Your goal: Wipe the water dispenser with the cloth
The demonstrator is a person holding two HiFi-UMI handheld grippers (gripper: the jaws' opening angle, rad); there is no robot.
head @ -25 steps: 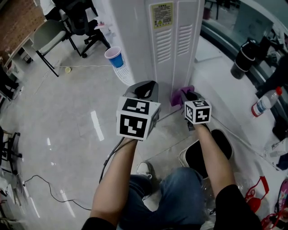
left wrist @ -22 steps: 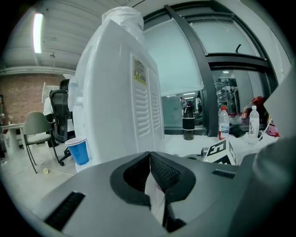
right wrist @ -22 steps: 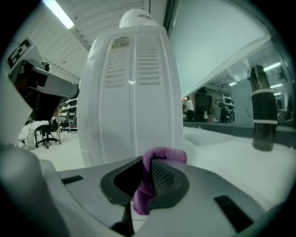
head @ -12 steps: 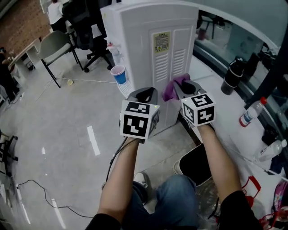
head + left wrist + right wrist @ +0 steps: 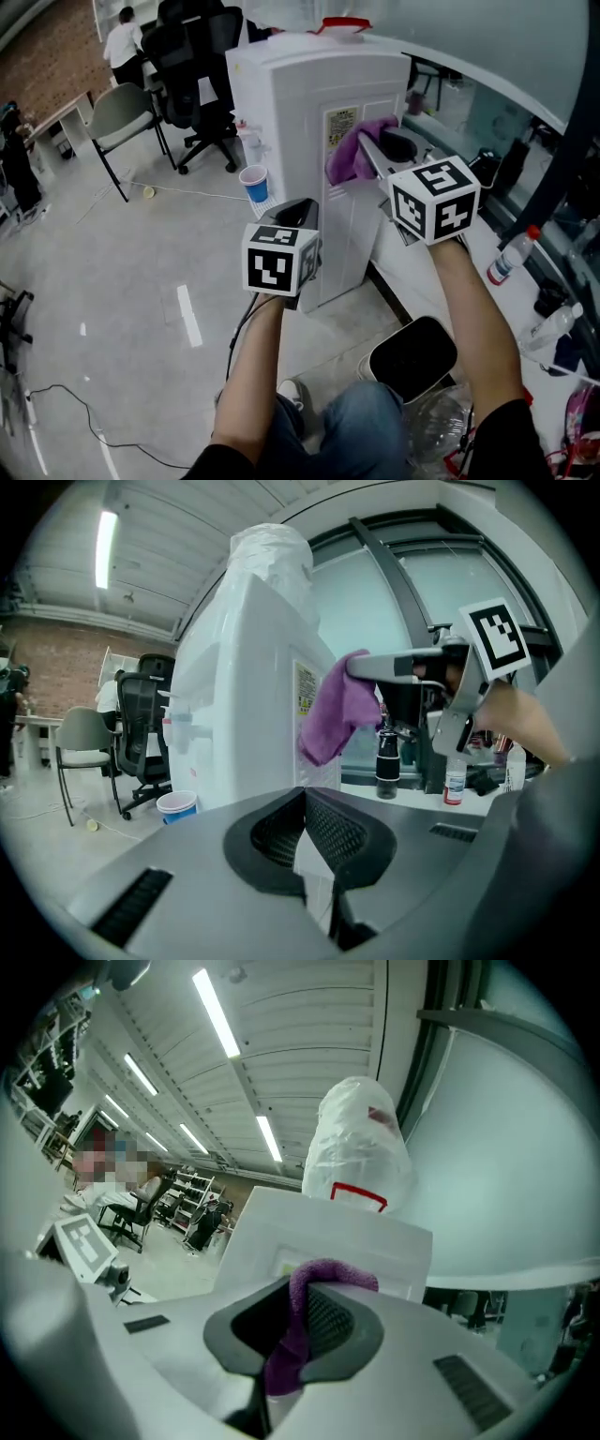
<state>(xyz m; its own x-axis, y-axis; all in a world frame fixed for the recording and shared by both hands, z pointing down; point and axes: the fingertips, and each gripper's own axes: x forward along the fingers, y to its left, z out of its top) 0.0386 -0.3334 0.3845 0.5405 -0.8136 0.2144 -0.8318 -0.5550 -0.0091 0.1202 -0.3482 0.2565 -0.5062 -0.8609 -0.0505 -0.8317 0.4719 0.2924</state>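
The white water dispenser (image 5: pixel 300 103) stands ahead of me, its back panel with vents and a label facing me, a bagged bottle (image 5: pixel 361 1147) on top. My right gripper (image 5: pixel 370 150) is shut on the purple cloth (image 5: pixel 354 150), held high against the upper part of the back panel. In the right gripper view the cloth (image 5: pixel 295 1335) is pinched between the jaws. From the left gripper view the cloth (image 5: pixel 339 714) hangs beside the dispenser (image 5: pixel 239 686). My left gripper (image 5: pixel 298 214) is lower, in front of the panel, shut and holding nothing.
A blue-and-white cup (image 5: pixel 254 184) sits at the dispenser's left side. A black bin (image 5: pixel 412 356) stands near my feet. Bottles (image 5: pixel 506 255) stand on the ledge at right. Office chairs (image 5: pixel 127 112) and a person are at the back left.
My right gripper has risen with the cloth from the bottom of the back panel up to its top. The left gripper stayed low and kept its place.
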